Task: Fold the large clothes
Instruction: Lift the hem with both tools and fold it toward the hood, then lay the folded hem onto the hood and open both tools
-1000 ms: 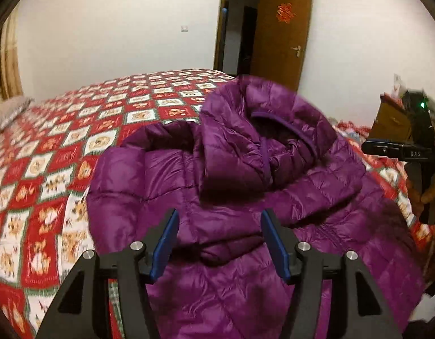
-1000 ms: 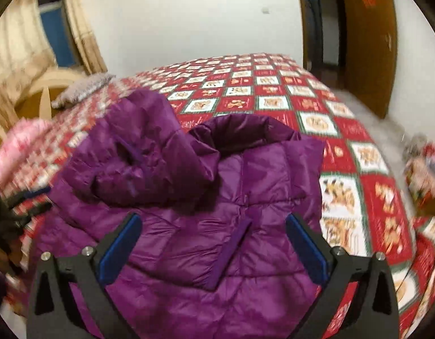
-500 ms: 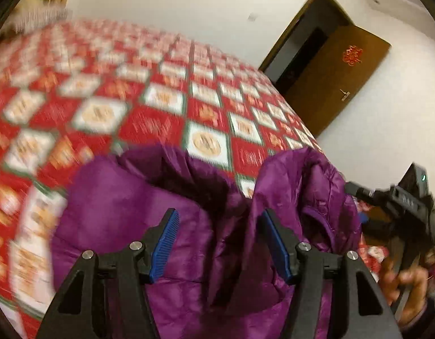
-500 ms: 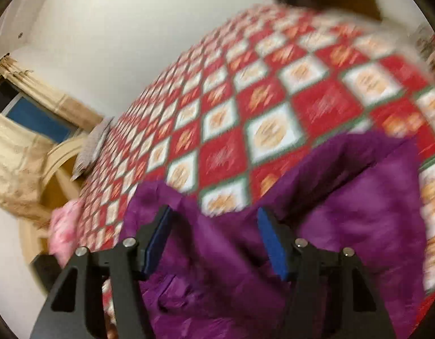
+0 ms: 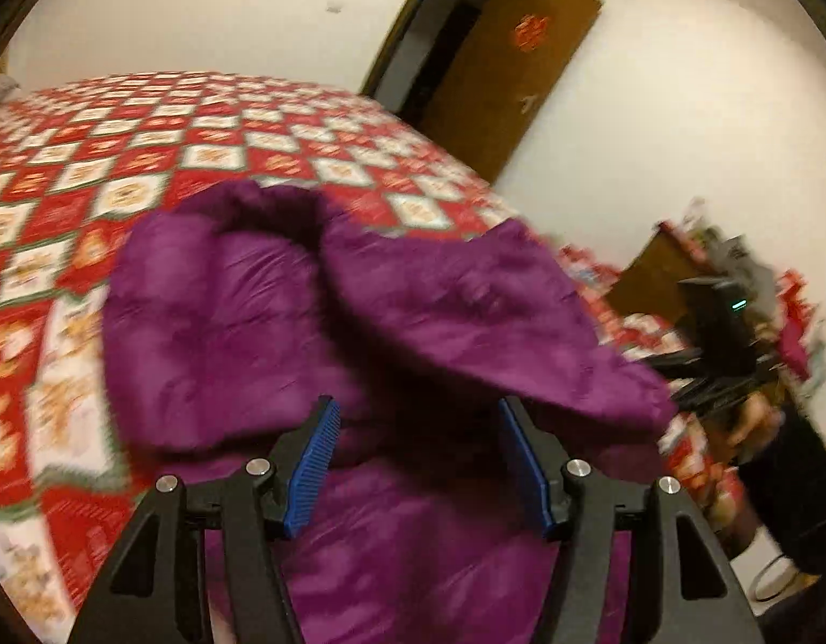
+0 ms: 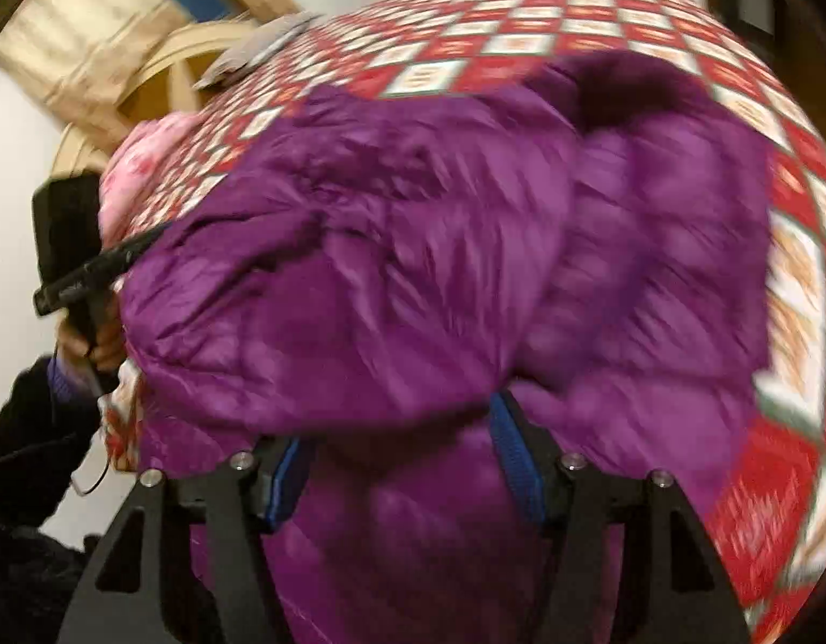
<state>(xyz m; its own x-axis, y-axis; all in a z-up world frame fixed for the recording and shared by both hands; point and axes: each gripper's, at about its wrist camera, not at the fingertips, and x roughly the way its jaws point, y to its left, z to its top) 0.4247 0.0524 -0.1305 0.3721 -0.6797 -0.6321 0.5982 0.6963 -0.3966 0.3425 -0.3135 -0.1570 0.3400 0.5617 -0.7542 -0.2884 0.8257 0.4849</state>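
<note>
The purple jacket (image 5: 316, 322) lies bunched on the bed (image 5: 144, 161), directly ahead of both tools. In the left wrist view a fold of it hangs across the space ahead of the left tool (image 5: 418, 456); the blue pads stand partly apart with dark cloth between them, but blur keeps me from telling whether they press on it. In the right wrist view the right tool (image 6: 402, 461) has a thick fold bulging over its fingertips and between the half-open pads; here too I cannot tell whether the pads grip.

Only the left view shows the open brown door (image 5: 498, 70) beyond the bed, up and right of the tool, and the right tool (image 5: 718, 354) held in a hand (image 5: 745, 424) far right. Only the right view shows the curtain (image 6: 85, 37), the wooden headboard (image 6: 160, 75), a pink cloth (image 6: 139, 161), and the left tool (image 6: 85, 279) in a hand (image 6: 96, 343) far left.
</note>
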